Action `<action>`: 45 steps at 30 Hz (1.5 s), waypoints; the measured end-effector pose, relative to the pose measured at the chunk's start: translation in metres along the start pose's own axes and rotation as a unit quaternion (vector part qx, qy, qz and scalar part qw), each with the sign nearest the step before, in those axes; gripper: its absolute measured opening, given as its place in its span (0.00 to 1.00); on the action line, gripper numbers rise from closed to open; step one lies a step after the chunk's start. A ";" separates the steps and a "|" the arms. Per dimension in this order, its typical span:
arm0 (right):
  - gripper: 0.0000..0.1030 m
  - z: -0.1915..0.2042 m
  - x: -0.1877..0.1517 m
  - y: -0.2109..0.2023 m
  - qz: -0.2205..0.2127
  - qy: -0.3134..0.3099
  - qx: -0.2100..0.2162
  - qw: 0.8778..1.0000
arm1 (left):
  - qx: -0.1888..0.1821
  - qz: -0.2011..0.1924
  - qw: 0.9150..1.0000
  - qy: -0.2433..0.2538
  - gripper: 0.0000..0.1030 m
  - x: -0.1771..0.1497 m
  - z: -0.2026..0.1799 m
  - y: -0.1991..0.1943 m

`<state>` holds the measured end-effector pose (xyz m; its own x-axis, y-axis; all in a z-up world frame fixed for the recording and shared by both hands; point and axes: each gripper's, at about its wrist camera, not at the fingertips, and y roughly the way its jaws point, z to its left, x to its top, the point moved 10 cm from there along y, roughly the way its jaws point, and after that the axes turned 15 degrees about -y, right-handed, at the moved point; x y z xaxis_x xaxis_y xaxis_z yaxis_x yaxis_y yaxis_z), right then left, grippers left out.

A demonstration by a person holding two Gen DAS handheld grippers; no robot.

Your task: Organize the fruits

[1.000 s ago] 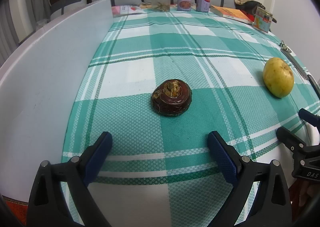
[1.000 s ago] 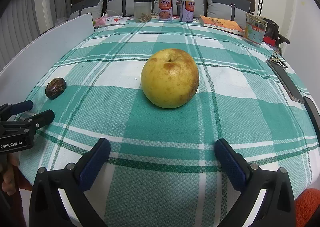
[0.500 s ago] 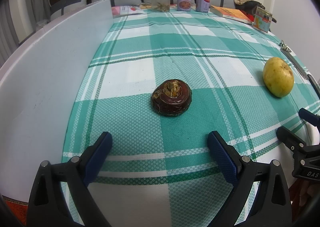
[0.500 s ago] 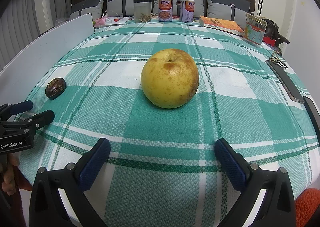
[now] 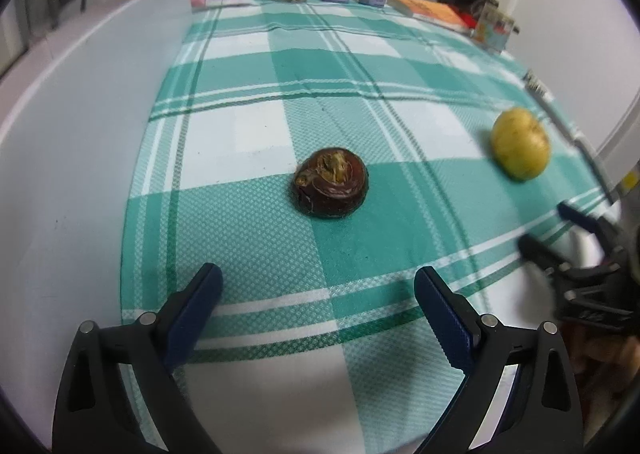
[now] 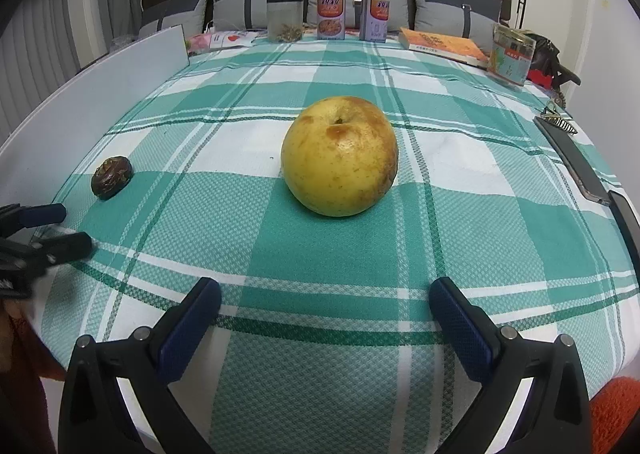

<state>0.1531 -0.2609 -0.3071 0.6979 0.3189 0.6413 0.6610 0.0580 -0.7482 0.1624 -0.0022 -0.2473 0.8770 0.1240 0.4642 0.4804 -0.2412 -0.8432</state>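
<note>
Left wrist: left gripper [image 5: 318, 288] fingers spread wide, empty, lined up on the dark fruit [image 5: 330, 188] sitting on the checked cloth [image 5: 248, 222] just ahead, probably staged for a straight-in grab. Pear [image 5: 520, 148] well apart to the right; right gripper [image 5: 560, 230] at the frame edge, blurred

Right wrist: right gripper [image 6: 325, 300] fingers also wide, nothing held, pear [image 6: 339, 155] centred between them a bit further out. Dark fruit [image 6: 111, 176] far left near the left gripper [image 6: 60, 230]

Containers at the far end: jar [image 6: 283, 18] with some dried stuff at the bottom, two tins [image 6: 330, 16], contents hidden. No obvious fruit bowl or tray in view, so the drop spot can't be told
</note>
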 end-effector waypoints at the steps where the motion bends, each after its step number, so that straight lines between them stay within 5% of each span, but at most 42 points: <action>1: 1.00 0.000 0.000 0.000 0.004 -0.001 0.005 1.000 | -0.011 0.010 1.000 -0.017 0.94 0.004 0.001 -0.001; 7: 1.00 -0.011 0.011 0.002 0.057 0.024 0.091 0.994 | 0.003 0.042 0.999 0.033 0.94 0.030 -0.021 0.003; 10: 1.00 -0.033 0.031 0.001 0.084 0.077 0.141 0.983 | 0.023 0.088 0.994 0.062 0.92 0.034 -0.033 0.019; 15: 1.00 -0.053 0.075 -0.001 0.124 0.132 0.209 0.961 | 0.055 0.109 0.991 0.047 0.89 0.043 -0.027 0.034; 16: 1.00 -0.054 0.079 0.001 0.134 0.136 0.211 0.959 | 0.057 0.113 0.991 0.040 0.85 0.043 -0.026 0.036; 18: 1.00 -0.052 0.085 0.008 0.159 0.132 0.209 0.956 | 0.064 0.124 0.990 0.030 0.61 0.041 -0.023 0.042; 20: 1.00 -0.044 0.087 0.016 0.182 0.093 0.188 0.961 | 0.069 0.116 0.990 0.032 0.60 0.042 -0.023 0.040; 23: 0.96 -0.029 0.085 0.026 0.206 0.040 0.167 0.963 | 0.080 0.106 0.990 0.038 0.42 0.043 -0.024 0.038; 29: 0.64 -0.025 0.071 0.048 0.245 -0.009 0.107 0.963 | 0.070 0.109 0.991 0.024 0.42 0.043 -0.020 0.031; 38: 0.63 -0.042 0.077 0.031 0.206 0.053 0.168 0.963 | 0.027 0.091 0.995 -0.009 0.42 0.054 -0.025 0.001; 45: 0.63 -0.028 0.098 0.007 0.183 0.039 0.196 0.963 | 0.000 0.078 0.997 -0.019 0.42 0.062 -0.035 -0.025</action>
<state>0.2338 -0.2555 -0.2444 0.8933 0.3142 0.3215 0.2227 0.3120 -0.9236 0.2050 -0.0217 -0.1881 0.9409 0.1219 0.3159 0.3375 -0.2601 -0.9047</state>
